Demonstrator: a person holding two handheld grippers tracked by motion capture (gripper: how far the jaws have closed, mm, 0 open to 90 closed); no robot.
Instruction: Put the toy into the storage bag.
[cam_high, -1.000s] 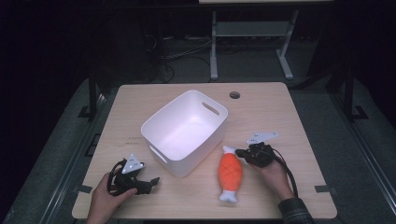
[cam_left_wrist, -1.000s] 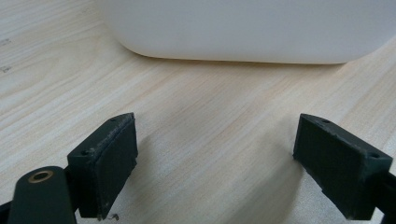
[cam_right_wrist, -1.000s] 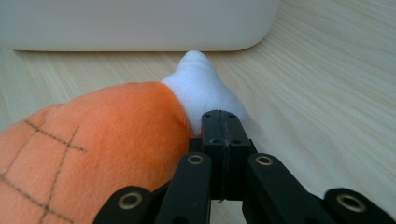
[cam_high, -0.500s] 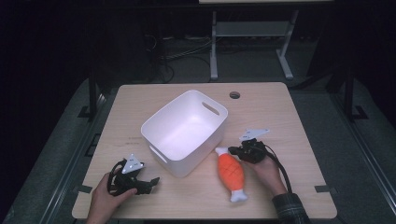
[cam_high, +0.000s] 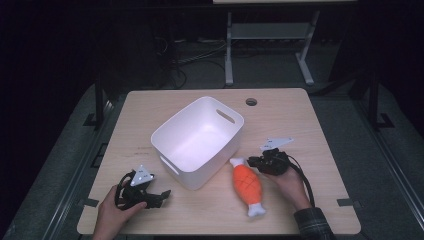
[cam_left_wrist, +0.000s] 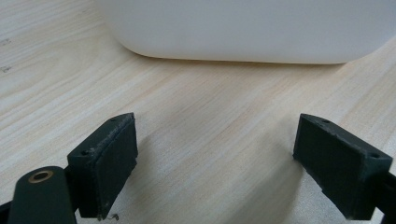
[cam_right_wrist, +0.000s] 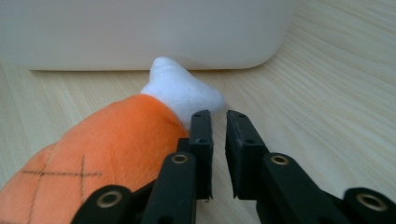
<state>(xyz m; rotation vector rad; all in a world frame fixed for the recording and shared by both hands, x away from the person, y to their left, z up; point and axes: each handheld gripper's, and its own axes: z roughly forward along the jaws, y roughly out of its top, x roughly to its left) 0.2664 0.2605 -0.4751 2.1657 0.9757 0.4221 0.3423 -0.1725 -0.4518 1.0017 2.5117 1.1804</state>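
An orange plush toy (cam_high: 247, 184) with white ends lies on the table just right of the white bin (cam_high: 220, 160). My right gripper (cam_high: 251, 161) rests at the toy's far white end, pointing left toward the bin. In the right gripper view the toy (cam_right_wrist: 107, 154) lies against the left jaw's outer side. The right gripper (cam_right_wrist: 218, 116) is open: the jaws have just been opening to a narrow gap with nothing in it. My left gripper (cam_high: 162, 195) lies at the front left, and in its own view the left gripper (cam_left_wrist: 217, 163) is wide open over bare wood.
The bin's wall (cam_left_wrist: 243, 28) stands close ahead of the left gripper, and the bin (cam_right_wrist: 140, 32) is also just beyond the toy's white end. A round cable hole (cam_high: 251, 102) sits at the back of the wooden table (cam_high: 310, 125). Bare wood lies right of the right hand.
The toy has turned a little, its near white end swinging to the right. The right gripper shifted slightly left along the toy's far end. The left gripper has not moved.
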